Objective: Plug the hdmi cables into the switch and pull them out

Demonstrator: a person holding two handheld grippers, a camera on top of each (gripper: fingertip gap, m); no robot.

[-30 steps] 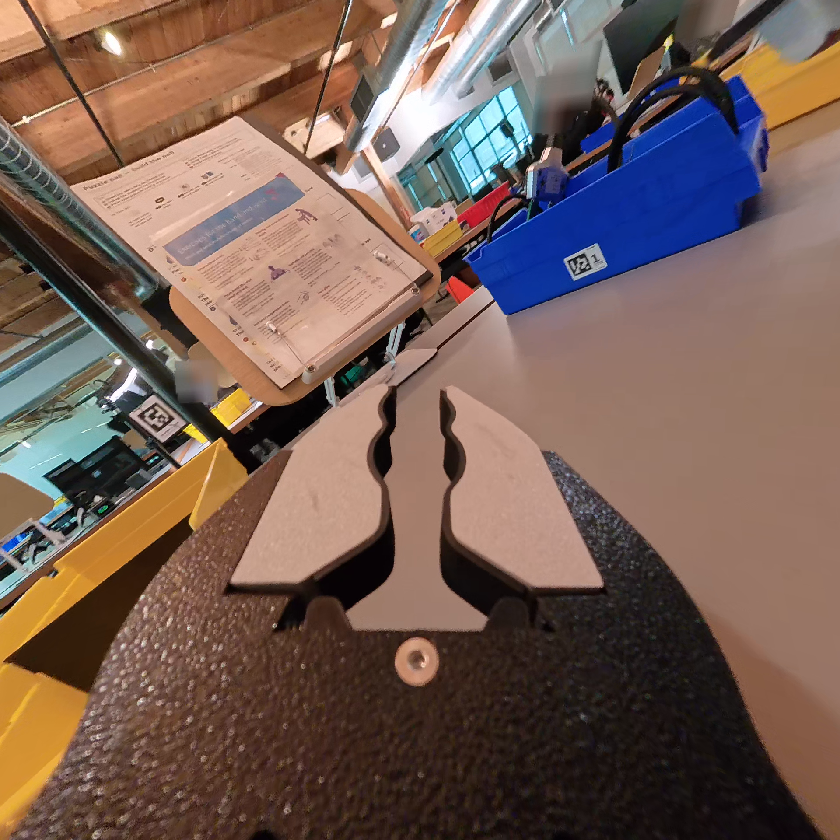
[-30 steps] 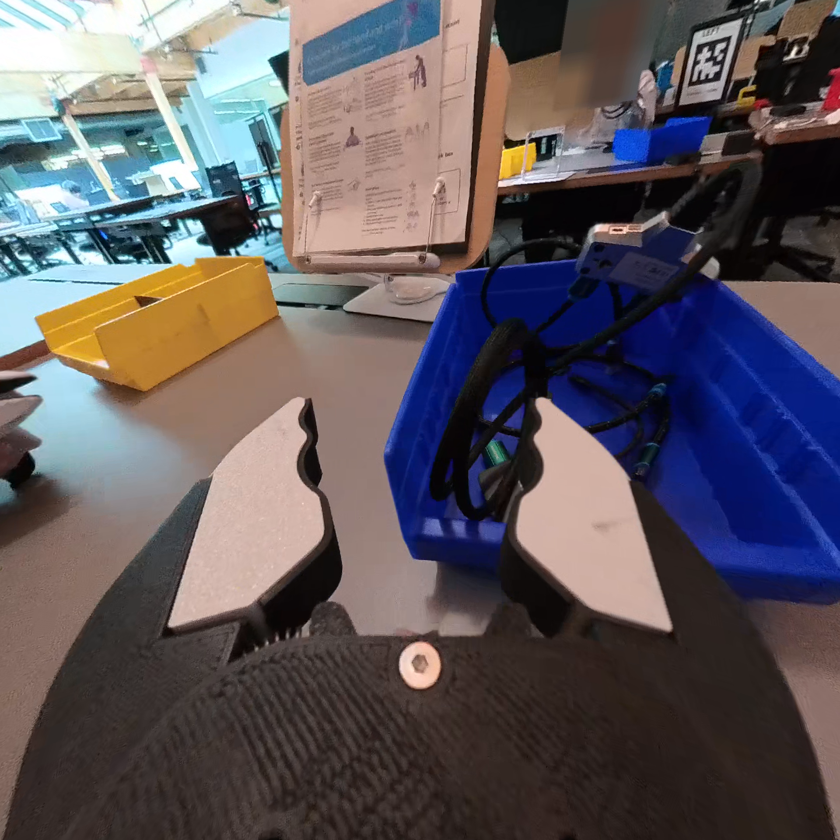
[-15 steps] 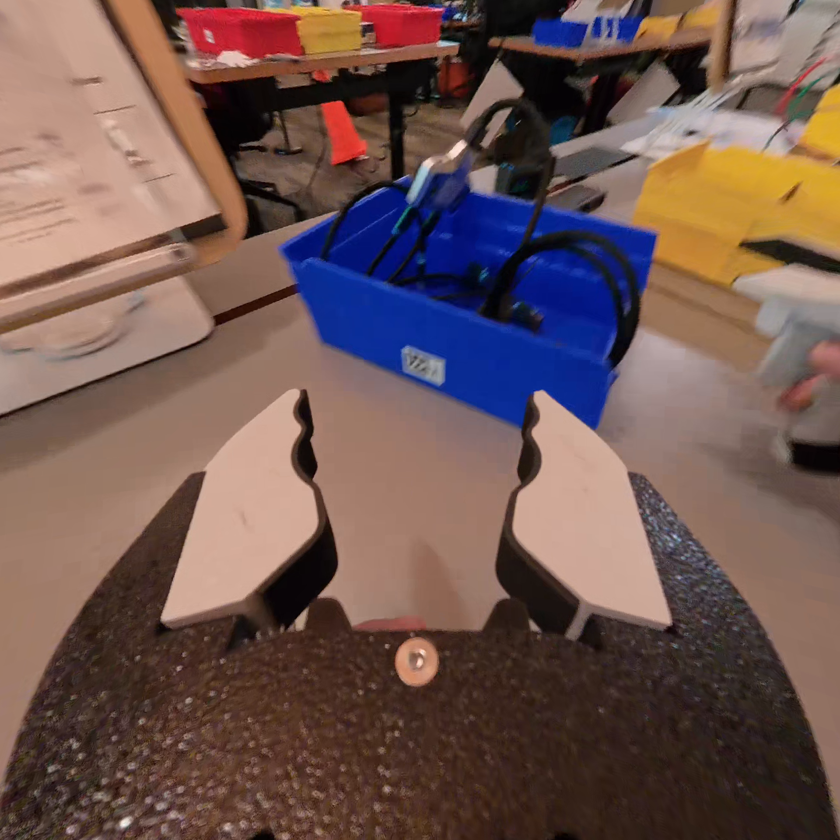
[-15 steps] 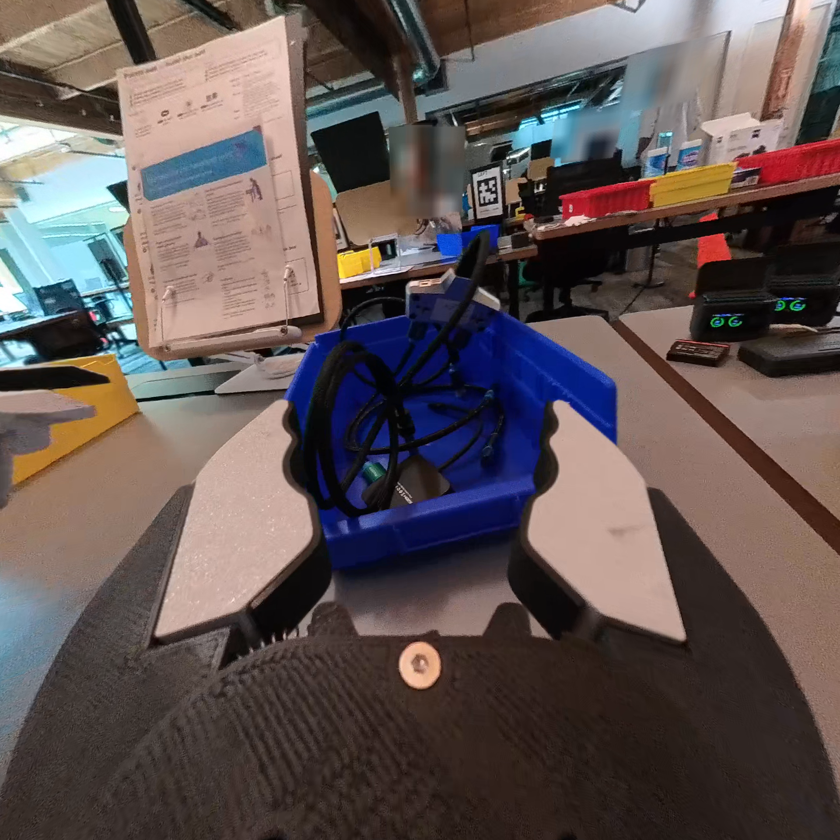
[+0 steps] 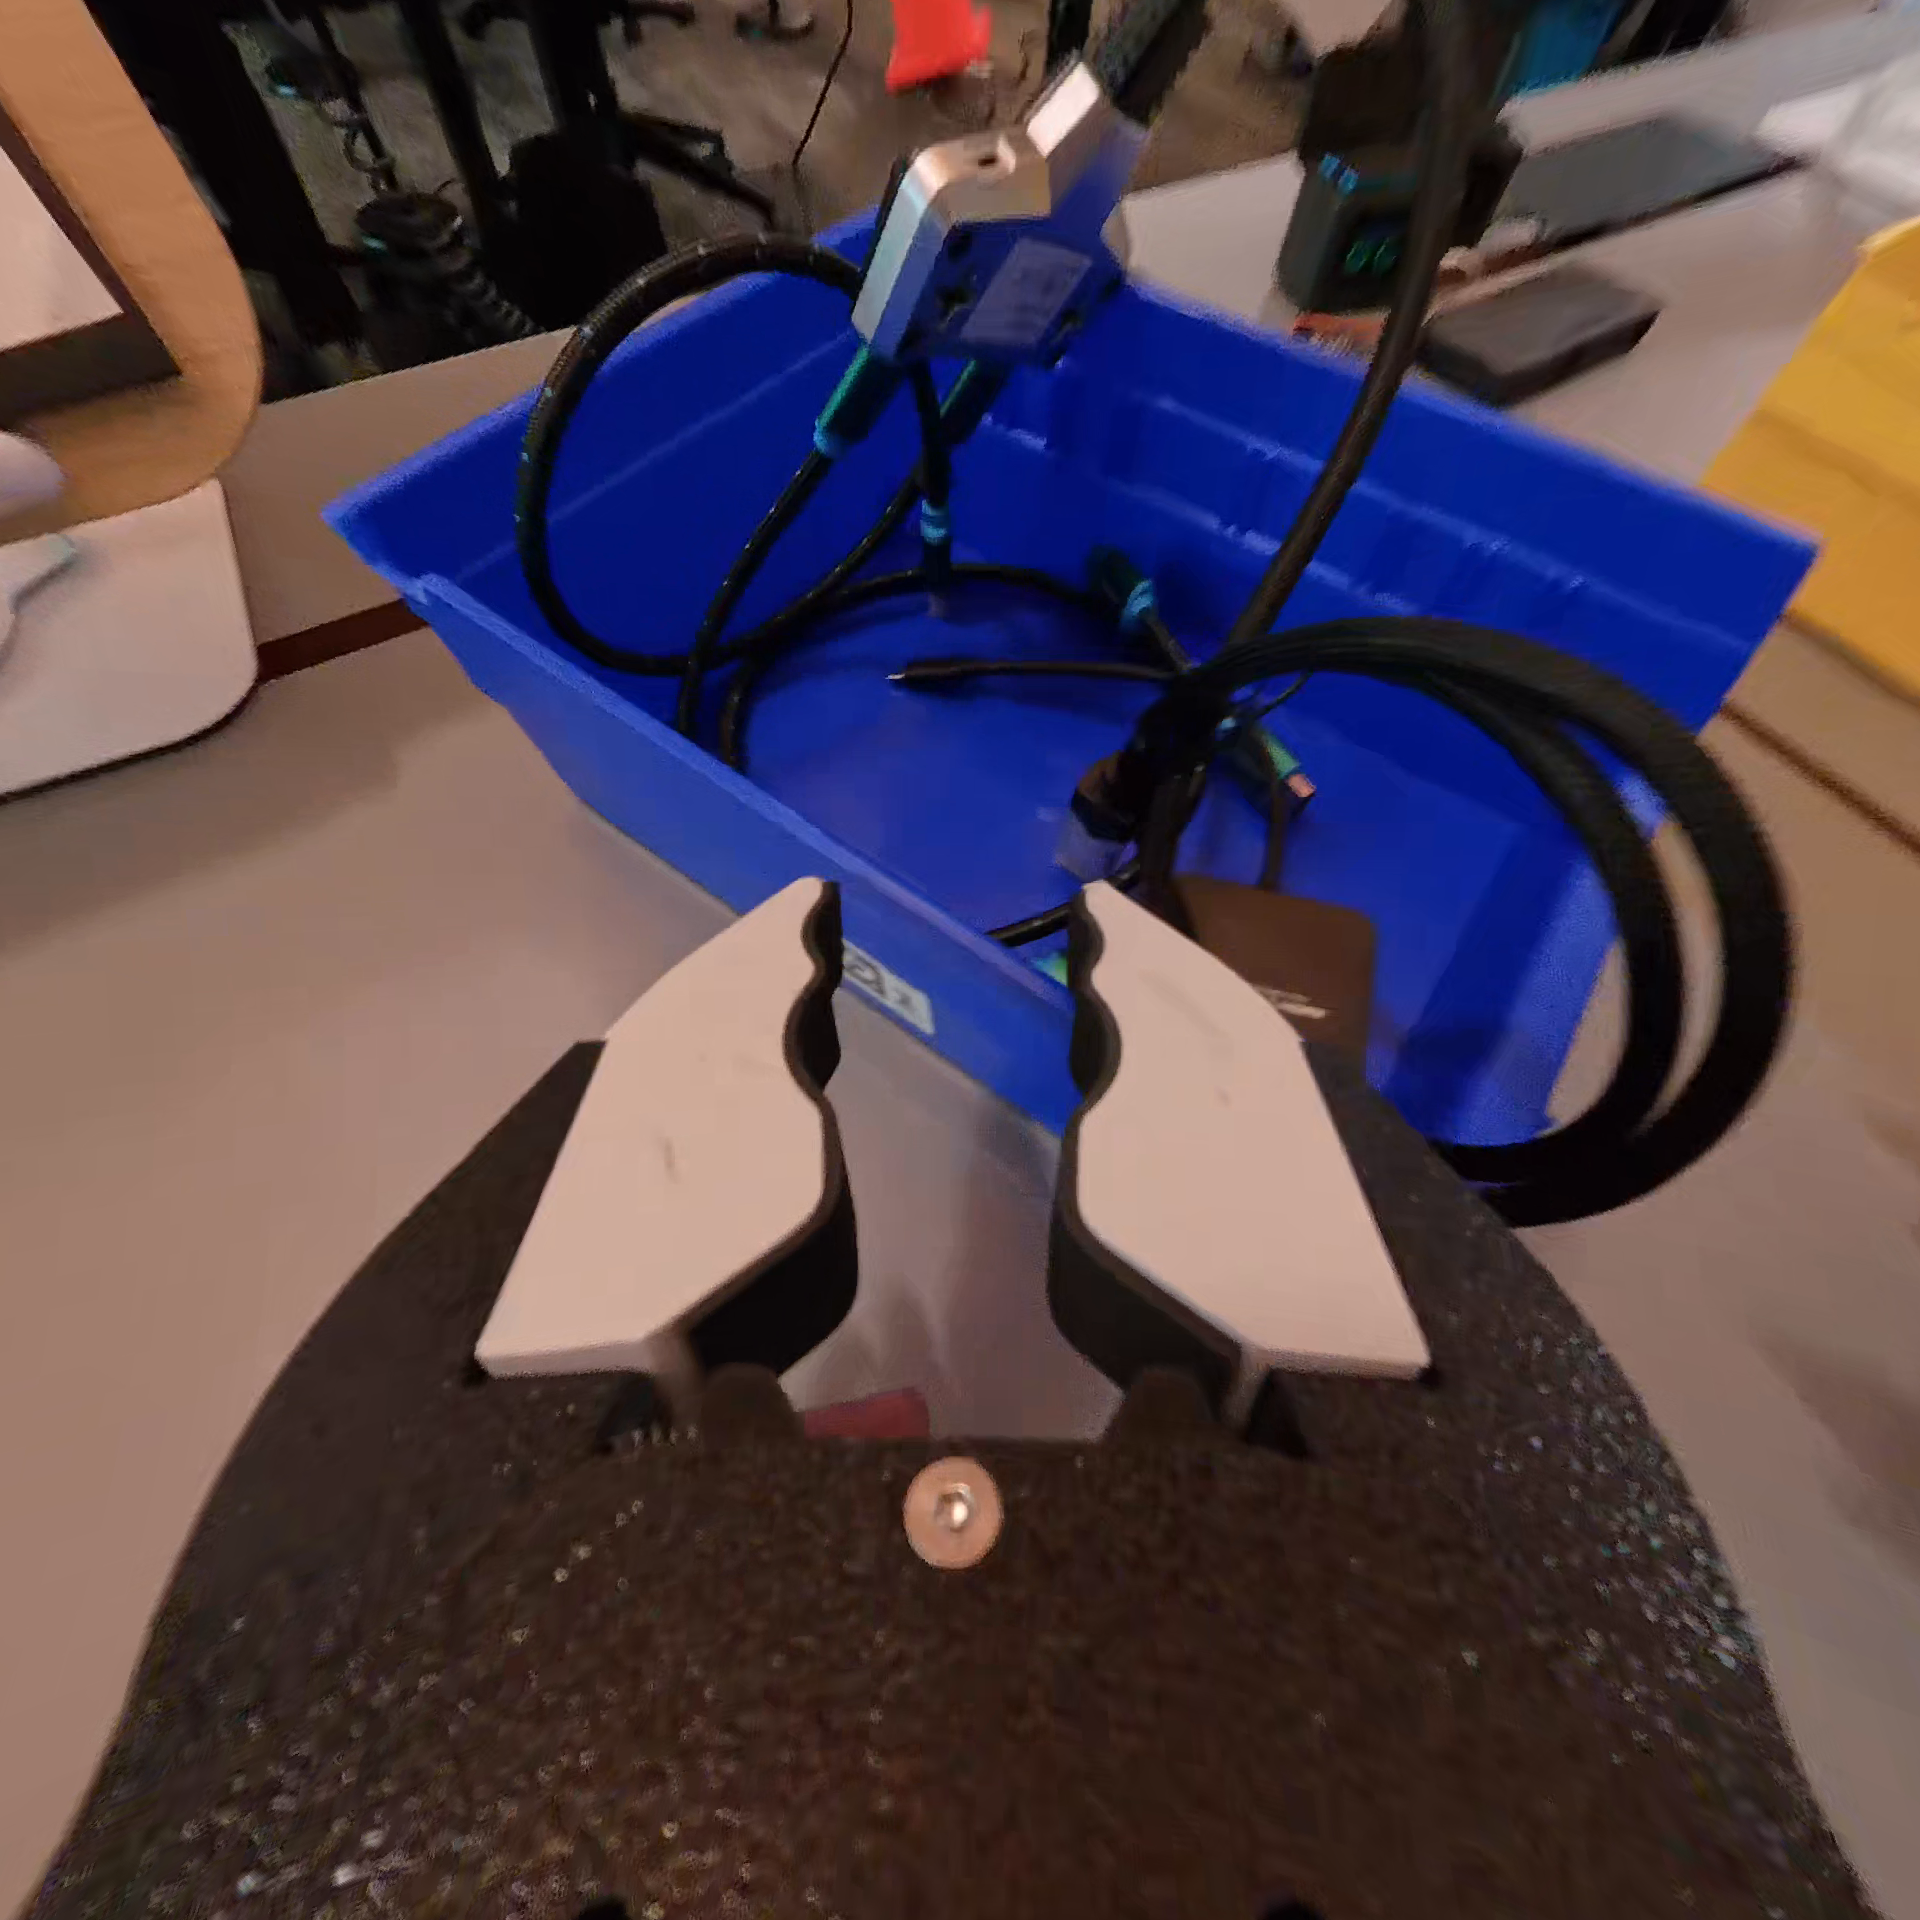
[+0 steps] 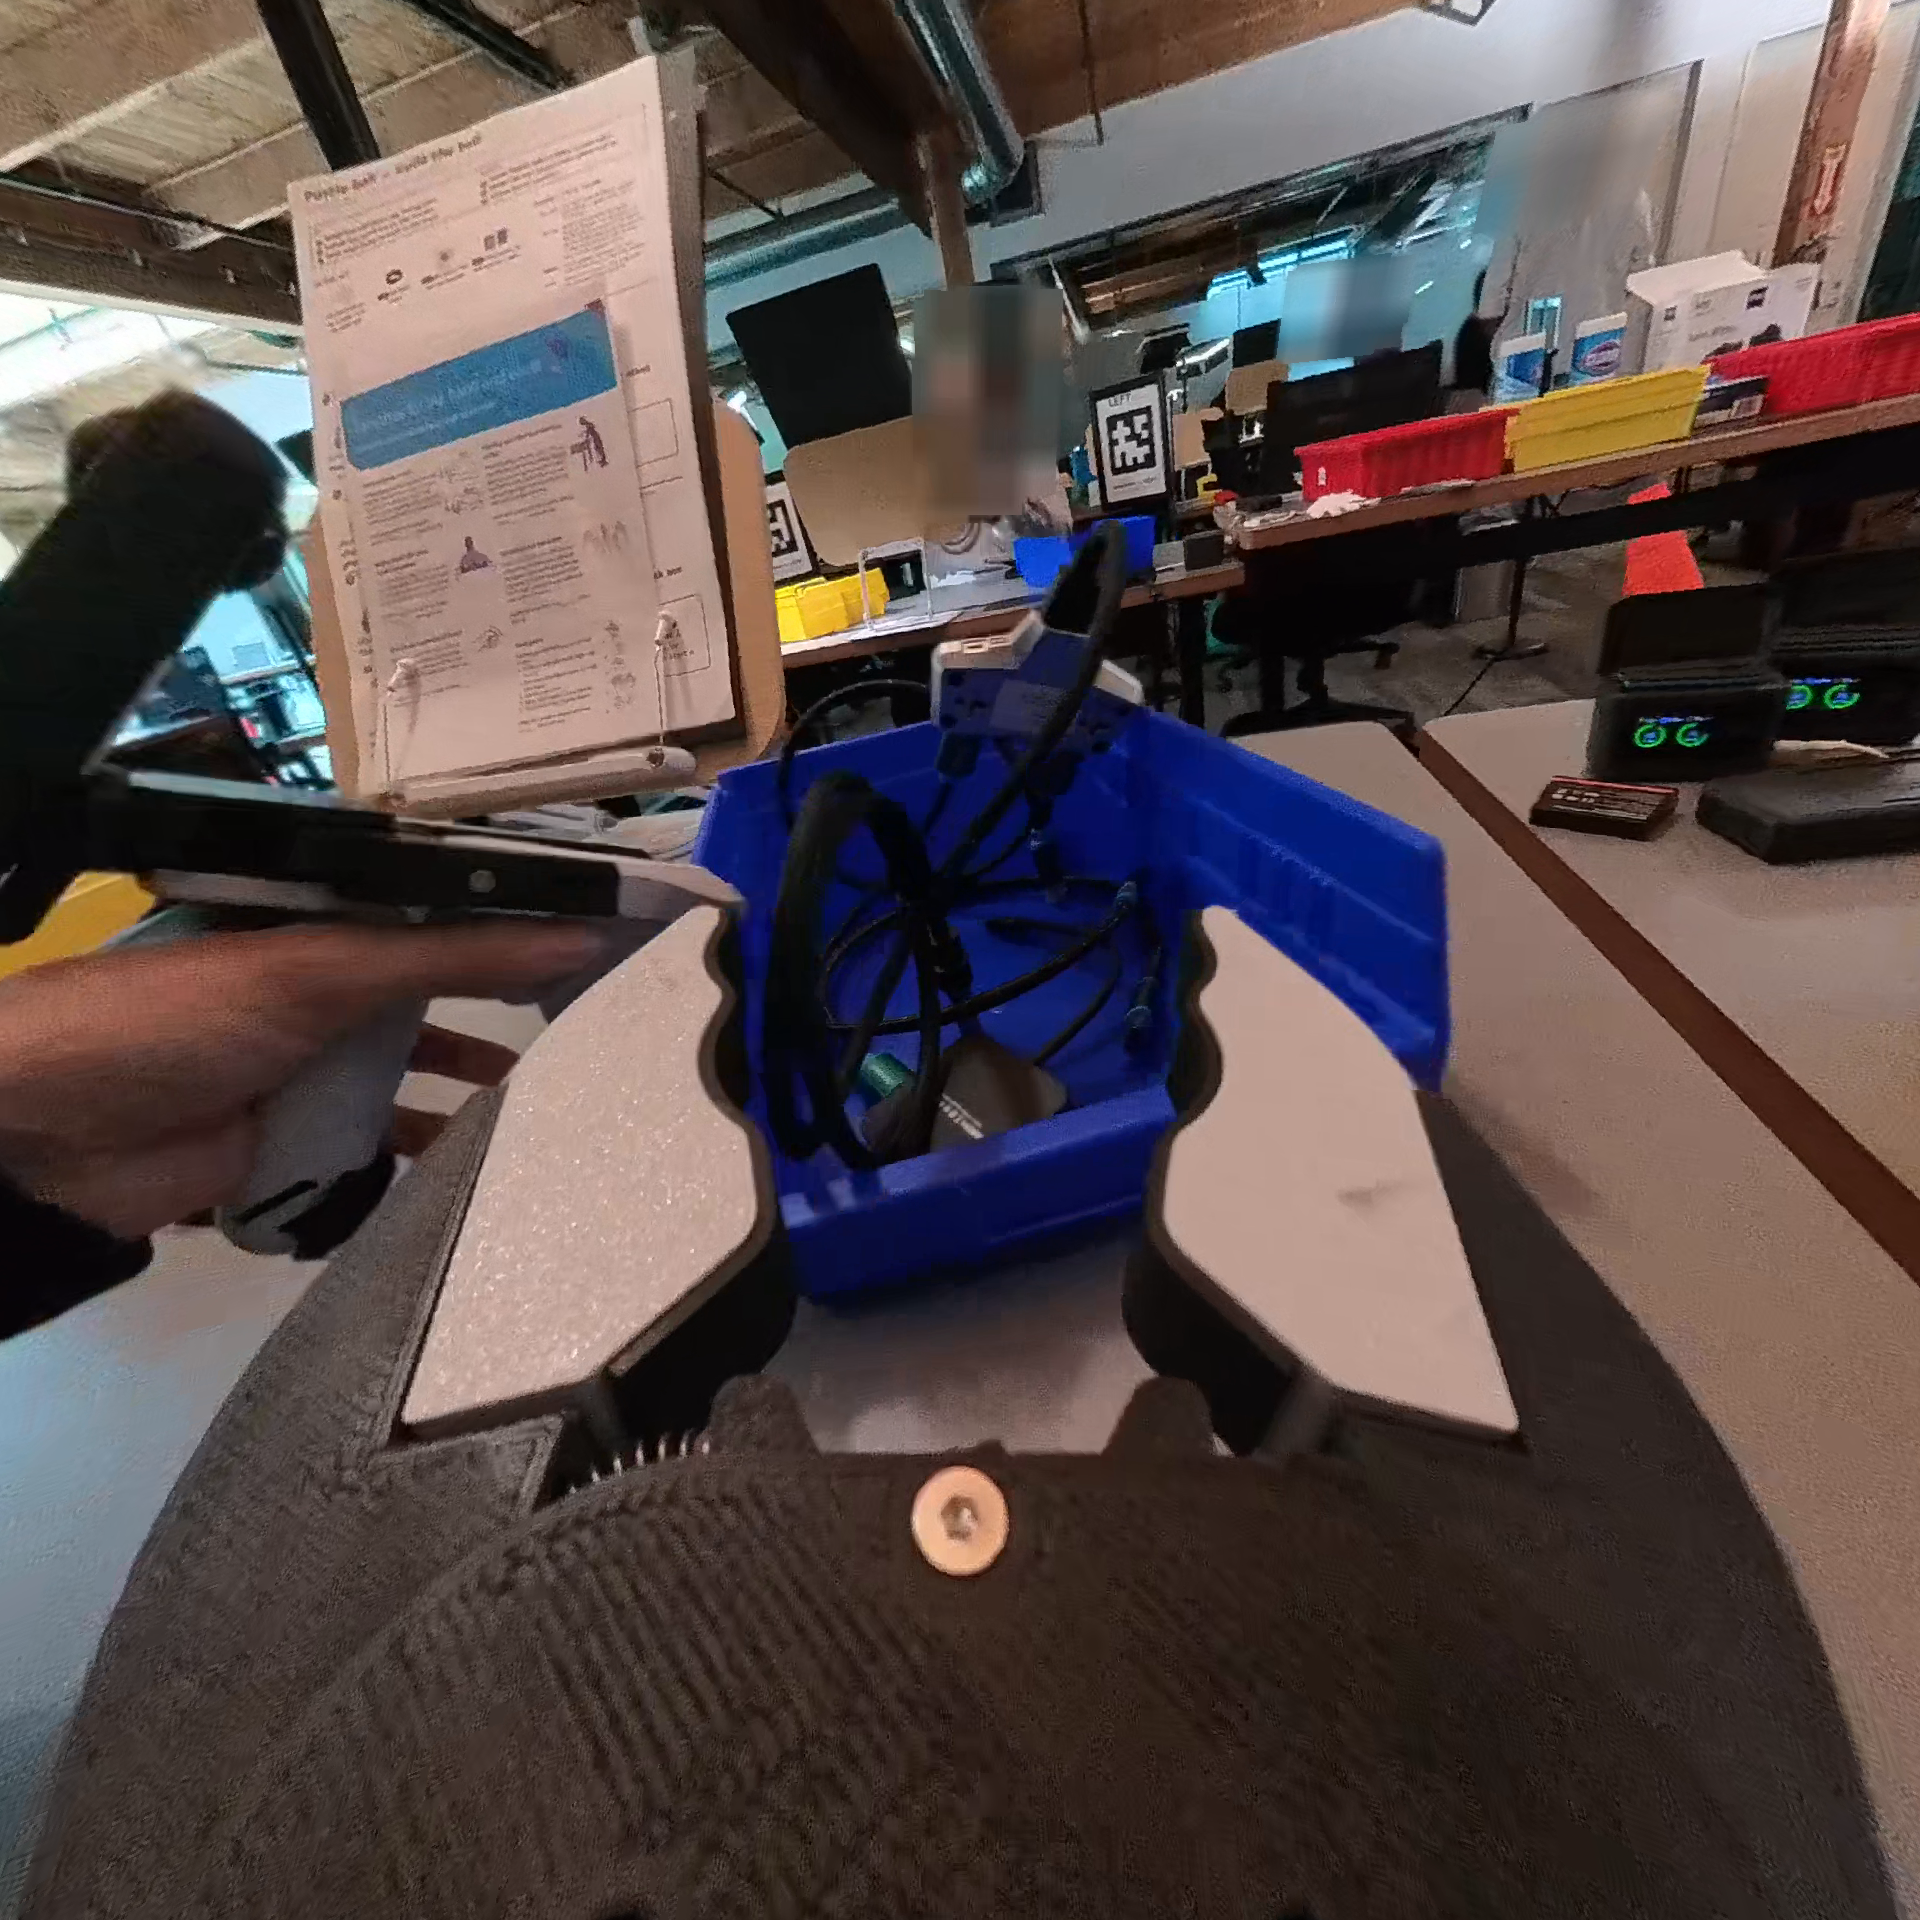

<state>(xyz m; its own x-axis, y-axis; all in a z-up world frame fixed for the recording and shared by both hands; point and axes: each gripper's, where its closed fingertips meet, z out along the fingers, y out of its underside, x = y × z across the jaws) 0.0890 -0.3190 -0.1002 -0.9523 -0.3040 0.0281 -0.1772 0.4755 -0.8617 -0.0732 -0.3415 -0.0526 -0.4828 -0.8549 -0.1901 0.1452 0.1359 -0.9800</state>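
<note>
A blue bin [image 5: 665, 717] on the grey table holds several black HDMI cables [image 5: 727, 665] and a small black box [image 5: 1288, 956]. A silver and blue switch [image 5: 987, 260] is propped up at the bin's far side with cables plugged into its underside. A thick black cable coil [image 5: 1704, 935] hangs over the bin's right end. My left gripper [image 5: 951, 914] is open and empty, its tips at the bin's near long wall. My right gripper [image 6: 956, 935] is open wide and empty at the short end of the bin [image 6: 966, 1205]. The switch [image 6: 1023, 686] stands at the far end in that view.
The left gripper [image 6: 416, 883], held by a hand, shows at the left of the right wrist view. A paper sheet on a wooden stand [image 6: 499, 499] rises behind the bin. A yellow bin [image 5: 1849, 436] and black devices [image 6: 1683, 707] lie on the right.
My left gripper swung from the stand toward the blue bin and came up to its wall, opening wide and then narrowing. My right gripper moved round to the bin's short end.
</note>
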